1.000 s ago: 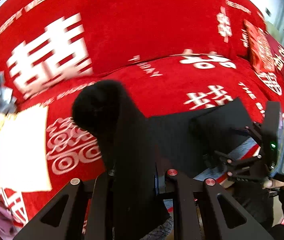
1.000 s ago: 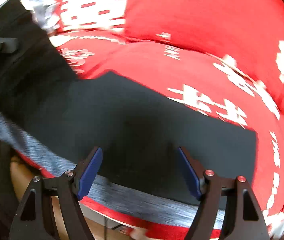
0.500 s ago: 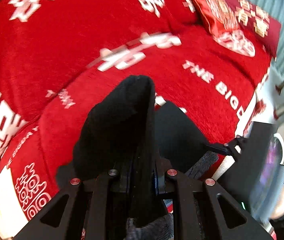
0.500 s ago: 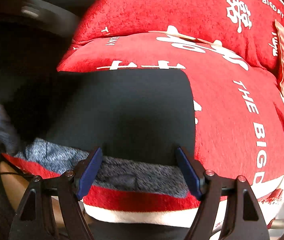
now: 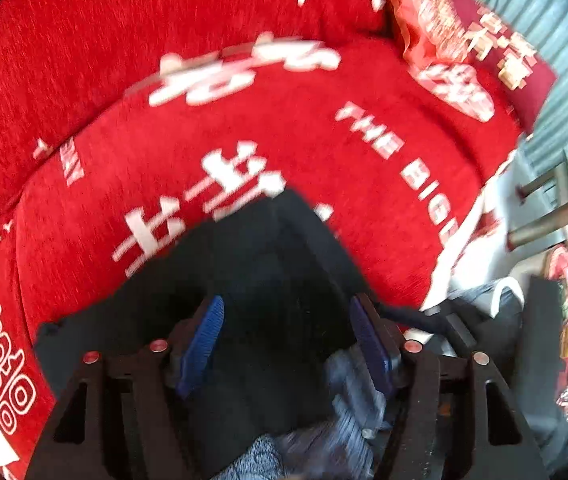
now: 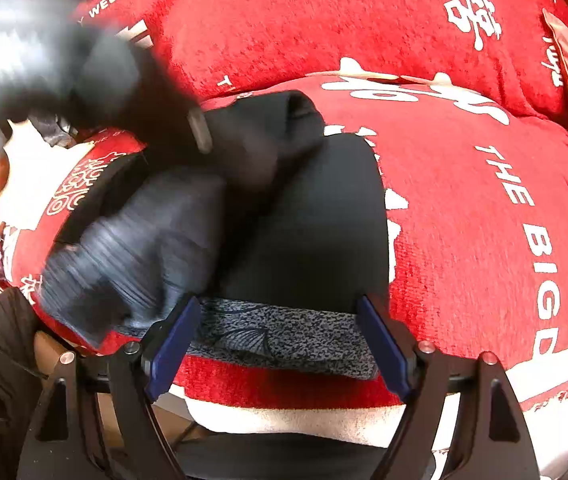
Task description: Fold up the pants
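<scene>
The pants [image 6: 324,216], black with a mottled grey waistband [image 6: 284,336], lie on the red wedding-print cover [image 6: 484,220] of the seat, their waistband at the near edge, just in front of the right gripper [image 6: 276,340]. A second ago the left gripper [image 5: 284,340] was clamped shut on a raised black fold; now its jaws are opening, the blue pads [image 5: 200,344] stand apart, and the fold has dropped onto the rest of the garment, lying loosely between them without being pressed. The right gripper's jaws are also opening, a little wider than before, empty, with the waistband showing between its pads. In the right wrist view the folded stack runs its long axis from the waistband away toward the backrest cushion [image 6: 324,20], the dropped fold slanting across its left side.
</scene>
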Available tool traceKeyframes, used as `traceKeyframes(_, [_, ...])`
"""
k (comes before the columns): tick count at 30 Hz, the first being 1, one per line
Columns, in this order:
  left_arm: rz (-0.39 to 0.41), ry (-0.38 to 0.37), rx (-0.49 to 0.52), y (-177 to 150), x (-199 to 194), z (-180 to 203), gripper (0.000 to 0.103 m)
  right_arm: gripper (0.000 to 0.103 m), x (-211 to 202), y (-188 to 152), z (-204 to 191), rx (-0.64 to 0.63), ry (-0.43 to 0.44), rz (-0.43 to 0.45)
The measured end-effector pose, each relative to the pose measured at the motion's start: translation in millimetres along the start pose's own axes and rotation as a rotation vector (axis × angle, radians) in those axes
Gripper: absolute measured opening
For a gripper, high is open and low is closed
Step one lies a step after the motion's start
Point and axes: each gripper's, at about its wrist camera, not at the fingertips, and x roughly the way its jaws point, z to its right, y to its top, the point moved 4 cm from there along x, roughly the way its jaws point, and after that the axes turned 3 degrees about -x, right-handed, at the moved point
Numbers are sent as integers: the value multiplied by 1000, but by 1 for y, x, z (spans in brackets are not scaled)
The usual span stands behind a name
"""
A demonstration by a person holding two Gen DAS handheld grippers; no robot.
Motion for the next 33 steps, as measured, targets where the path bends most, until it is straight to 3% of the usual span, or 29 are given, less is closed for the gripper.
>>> traceKeyframes(3, [73, -19, -40, 0, -33, -17, 71, 84, -1, -1, -4, -29, 5, -6])
traceKeyframes(4, [99, 4, -48, -3, -40, -27, 91, 84, -2, -2, -5, -39, 12, -7])
traceKeyframes(6, [159, 138, -87, -20, -49, -58, 100, 84, -8, -2, -9, -63, 45, 3])
traceKeyframes(14, [121, 250, -293, -110, -27, -141, 100, 86, -29, 2, -26, -81, 259, 83])
traceKeyframes(17, [109, 206, -441, -134, -17, -164, 100, 101, -29, 8, -24, -18, 349, 110])
traceKeyframes(20, [97, 141, -520, -145, -4, -177, 100, 103, -17, 16, -18, 93, 428, 76])
traceKeyframes(23, [102, 137, -545, -145, 7, -178, 102, 103, 7, 24, -15, 153, 364, 17])
traceKeyframes(25, [109, 136, -545, -144, 8, -178, 102, 90, 28, 26, -21, 139, 290, -42])
traceKeyframes(26, [107, 142, -544, -143, 8, -177, 102, 57, 35, 27, -27, 107, 267, -74])
traceKeyframes(27, [103, 155, -539, -141, 7, -176, 102, 42, 40, 28, -35, 61, 226, -94])
traceKeyframes(30, [106, 193, -506, -133, -2, -170, 102, 33, 30, 36, -42, 38, 186, -79])
traceKeyframes(33, [139, 187, -471, -122, -16, -161, 102, 29, -4, 51, -32, 68, 184, 17])
